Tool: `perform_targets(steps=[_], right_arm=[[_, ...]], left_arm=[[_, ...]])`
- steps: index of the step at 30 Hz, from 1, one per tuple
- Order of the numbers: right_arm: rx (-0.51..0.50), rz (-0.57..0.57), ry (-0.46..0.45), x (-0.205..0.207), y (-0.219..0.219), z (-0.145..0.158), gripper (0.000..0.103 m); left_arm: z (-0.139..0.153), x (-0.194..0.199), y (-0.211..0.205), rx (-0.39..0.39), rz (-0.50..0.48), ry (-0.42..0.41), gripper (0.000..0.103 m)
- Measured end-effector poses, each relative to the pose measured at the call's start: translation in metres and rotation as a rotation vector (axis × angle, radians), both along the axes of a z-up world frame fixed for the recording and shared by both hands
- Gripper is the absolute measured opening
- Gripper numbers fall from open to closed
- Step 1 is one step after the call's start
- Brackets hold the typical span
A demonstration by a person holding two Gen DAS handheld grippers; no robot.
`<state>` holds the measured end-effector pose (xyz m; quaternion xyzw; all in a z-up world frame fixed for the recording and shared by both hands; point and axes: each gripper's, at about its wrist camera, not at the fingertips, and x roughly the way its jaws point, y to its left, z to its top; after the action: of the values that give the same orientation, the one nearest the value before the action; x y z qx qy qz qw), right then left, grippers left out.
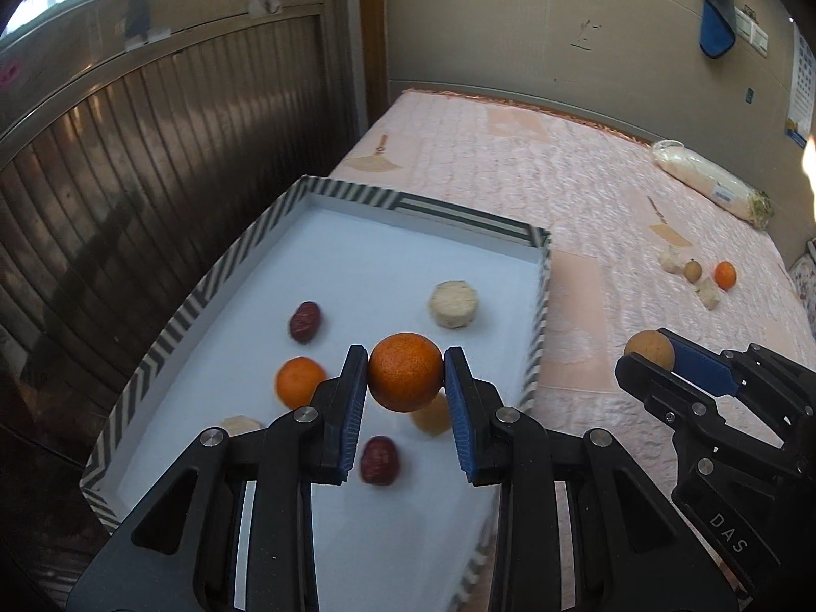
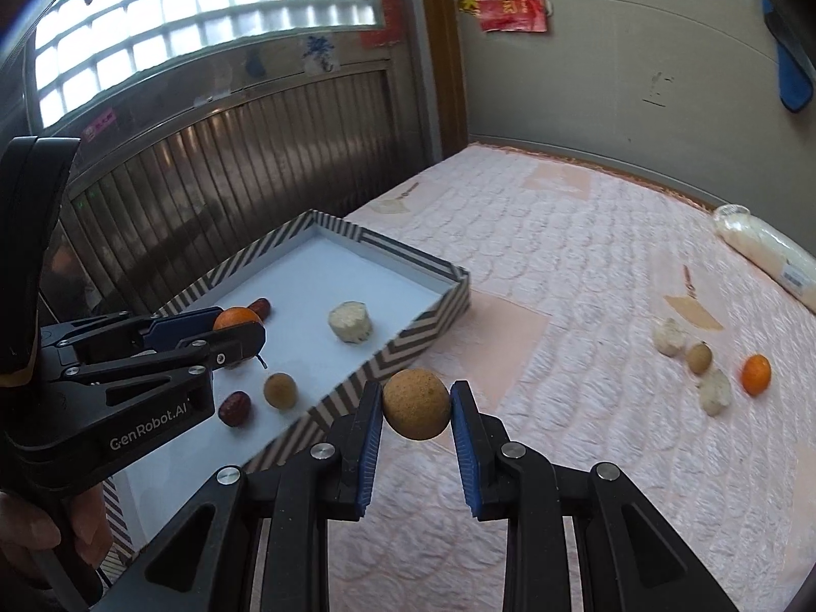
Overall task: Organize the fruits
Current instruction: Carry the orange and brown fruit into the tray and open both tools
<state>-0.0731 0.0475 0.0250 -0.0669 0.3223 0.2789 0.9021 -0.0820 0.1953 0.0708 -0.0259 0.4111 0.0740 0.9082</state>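
Two grippers, each with one round fruit. Left gripper (image 1: 405,372): jaws nearly closed, pinched tight on an orange (image 1: 405,371), up in the air over the striped box (image 1: 535,306). Right gripper (image 2: 416,404): jaws nearly closed too, squeezed on a brown ball-shaped fruit (image 2: 416,404), up over the pink bed (image 2: 586,265), just past the box edge. Inside the box, on its white floor: another orange (image 1: 298,381), two dark red dates (image 1: 305,322) (image 1: 379,460), a pale lumpy chunk (image 1: 453,304) and one more brown fruit (image 2: 280,390). Far off on the bed (a bit blurry): a small orange (image 2: 756,374), a little brown fruit (image 2: 699,358) and two pale chunks (image 2: 670,336) (image 2: 714,391), close together. White wrapped roll (image 2: 770,255) near the wall.
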Motion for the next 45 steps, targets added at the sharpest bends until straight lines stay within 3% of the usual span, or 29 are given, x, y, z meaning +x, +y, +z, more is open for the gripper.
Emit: perform_targets(steps=[14,35,45], right_arm=[[-0.061,0.127,0.022,-0.001,0.066,-0.013,0.026],[-0.098,0.195,0.107,0.049,0.134,-0.042,0.026],[-0.097,0.212,0.108,0.053,0.143,-0.047,0.028]], left_arm=[[-0.019,-0.019,0.053,-0.046,0.074,0.058,0.030],[-0.037,-0.027,0.053,-0.069,0.055,0.108,0.030],[-0.038,-0.024,0.052,-0.074,0.077,0.104,0.031]])
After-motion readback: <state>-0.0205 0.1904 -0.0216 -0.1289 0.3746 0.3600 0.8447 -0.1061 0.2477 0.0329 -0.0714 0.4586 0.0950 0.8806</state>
